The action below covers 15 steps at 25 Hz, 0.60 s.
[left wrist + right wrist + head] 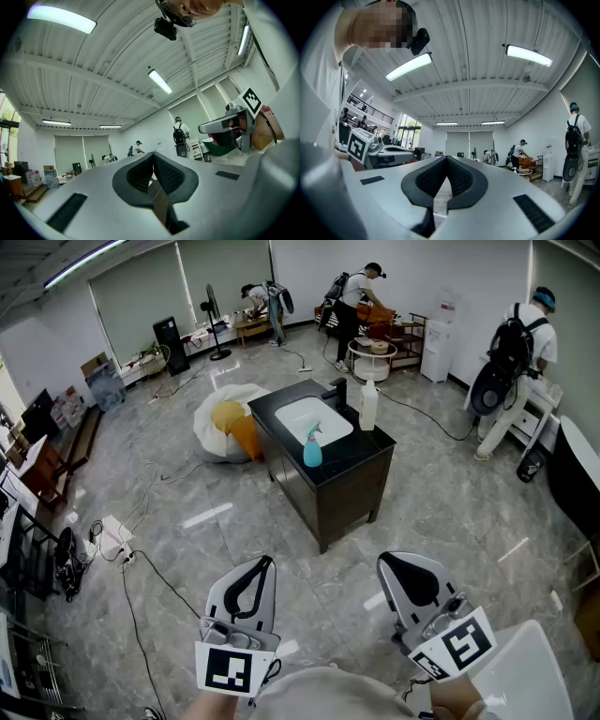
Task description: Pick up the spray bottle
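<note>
A: Where is the spray bottle (312,447) standing?
B: Straight up on the worktop (361,454), by the sink (314,418), spray head on top
A: And the hands?
B: They are holding the left gripper (263,563) and right gripper (387,565) well back, pointing forward, jaws pressing together, empty

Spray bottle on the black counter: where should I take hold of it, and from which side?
Probably the blue body of the spray bottle, below the trigger head, coming in level from the near side. It stands upright by the counter's near edge, with the basin behind it and the white bottle well clear. The right gripper is shut, so open it first.
</note>
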Motion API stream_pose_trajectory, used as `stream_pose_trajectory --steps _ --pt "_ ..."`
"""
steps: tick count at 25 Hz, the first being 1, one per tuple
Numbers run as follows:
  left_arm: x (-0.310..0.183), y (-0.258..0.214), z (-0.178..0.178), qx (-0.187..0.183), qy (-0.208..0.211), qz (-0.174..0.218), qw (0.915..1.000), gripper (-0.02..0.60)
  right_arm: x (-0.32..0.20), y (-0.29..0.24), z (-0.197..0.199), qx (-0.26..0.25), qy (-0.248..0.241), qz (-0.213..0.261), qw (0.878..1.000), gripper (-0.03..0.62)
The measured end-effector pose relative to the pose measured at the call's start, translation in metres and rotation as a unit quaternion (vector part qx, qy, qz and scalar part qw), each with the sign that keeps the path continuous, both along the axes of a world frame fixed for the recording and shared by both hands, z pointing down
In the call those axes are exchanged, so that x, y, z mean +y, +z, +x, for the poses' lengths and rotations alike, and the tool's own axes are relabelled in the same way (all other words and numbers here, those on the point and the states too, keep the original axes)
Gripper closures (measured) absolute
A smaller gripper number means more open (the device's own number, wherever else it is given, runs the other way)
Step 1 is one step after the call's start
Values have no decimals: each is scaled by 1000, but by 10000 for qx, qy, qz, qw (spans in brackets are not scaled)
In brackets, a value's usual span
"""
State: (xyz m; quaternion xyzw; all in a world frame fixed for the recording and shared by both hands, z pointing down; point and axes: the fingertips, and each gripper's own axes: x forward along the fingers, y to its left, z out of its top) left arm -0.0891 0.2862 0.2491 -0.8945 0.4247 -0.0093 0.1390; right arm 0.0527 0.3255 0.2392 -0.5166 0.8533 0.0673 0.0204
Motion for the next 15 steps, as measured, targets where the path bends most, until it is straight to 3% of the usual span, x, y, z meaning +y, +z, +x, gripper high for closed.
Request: stream_pose_trajectory --steps 15 --pt "0 2 15 -38 12 14 10000 561 -2 9 12 -101 -35 -59 9999 565"
